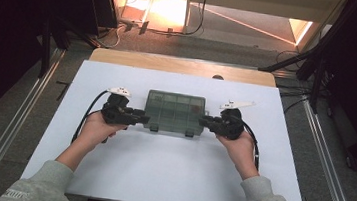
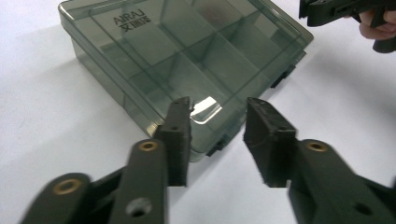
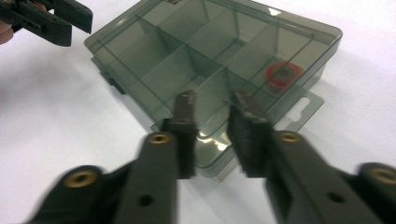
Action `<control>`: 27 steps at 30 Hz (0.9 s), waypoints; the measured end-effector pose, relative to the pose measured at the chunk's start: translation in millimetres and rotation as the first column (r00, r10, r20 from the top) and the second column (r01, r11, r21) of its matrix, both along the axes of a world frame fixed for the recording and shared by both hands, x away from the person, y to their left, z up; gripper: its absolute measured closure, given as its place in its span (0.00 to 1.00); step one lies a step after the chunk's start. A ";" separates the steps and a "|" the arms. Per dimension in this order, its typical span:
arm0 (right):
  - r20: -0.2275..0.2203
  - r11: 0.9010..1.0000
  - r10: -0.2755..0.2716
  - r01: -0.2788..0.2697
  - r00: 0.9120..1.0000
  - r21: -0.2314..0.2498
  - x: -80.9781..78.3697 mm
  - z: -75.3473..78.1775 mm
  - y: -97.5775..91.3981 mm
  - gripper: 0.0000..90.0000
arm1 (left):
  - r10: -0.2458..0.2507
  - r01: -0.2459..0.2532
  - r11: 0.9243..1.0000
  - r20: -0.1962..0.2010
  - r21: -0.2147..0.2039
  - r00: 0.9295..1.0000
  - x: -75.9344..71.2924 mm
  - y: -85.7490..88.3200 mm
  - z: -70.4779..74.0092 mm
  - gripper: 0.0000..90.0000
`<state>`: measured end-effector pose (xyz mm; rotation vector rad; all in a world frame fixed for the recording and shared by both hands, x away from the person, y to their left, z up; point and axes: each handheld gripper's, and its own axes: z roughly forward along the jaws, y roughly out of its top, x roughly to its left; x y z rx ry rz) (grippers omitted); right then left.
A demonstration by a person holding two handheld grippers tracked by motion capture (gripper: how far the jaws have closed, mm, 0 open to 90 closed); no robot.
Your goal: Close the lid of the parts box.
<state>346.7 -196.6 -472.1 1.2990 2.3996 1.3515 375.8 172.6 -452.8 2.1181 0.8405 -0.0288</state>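
Both my tongs spread, left tongs [image 2: 217, 116] at the compartment box's [image 1: 175, 111] left end corner, right tongs [image 3: 212, 105] at its right end corner, nothing pinched, box closed, mid-tabletop [image 1: 159, 164], red ring [image 3: 282, 73] inside.

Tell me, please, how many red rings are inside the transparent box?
1. A single red ring lies in the end compartment of the closed box, on the side nearest the right tongs. The tinted lid may hide other small parts.
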 end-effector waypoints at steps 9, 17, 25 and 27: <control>0.014 1.000 0.012 -0.012 1.000 -0.021 -7.3 5.2 2.2 0.39 | -0.010 0.010 1.000 0.032 -0.005 0.999 -9.7 5.6 4.0 0.44; 0.002 0.999 0.035 -0.035 0.999 0.015 -18.0 4.8 -0.7 0.35 | -0.019 0.020 1.000 0.081 -0.008 0.997 -19.3 10.6 4.1 0.42; -0.004 0.999 0.045 -0.045 0.999 0.016 -29.0 2.9 -2.9 0.34 | -0.007 0.008 1.000 0.086 -0.007 0.996 -27.1 13.2 2.3 0.32; 0.004 0.999 0.039 -0.039 0.999 0.012 -31.8 2.0 -3.2 0.33 | -0.011 0.011 1.000 0.090 0.001 0.996 -29.3 14.1 1.1 0.32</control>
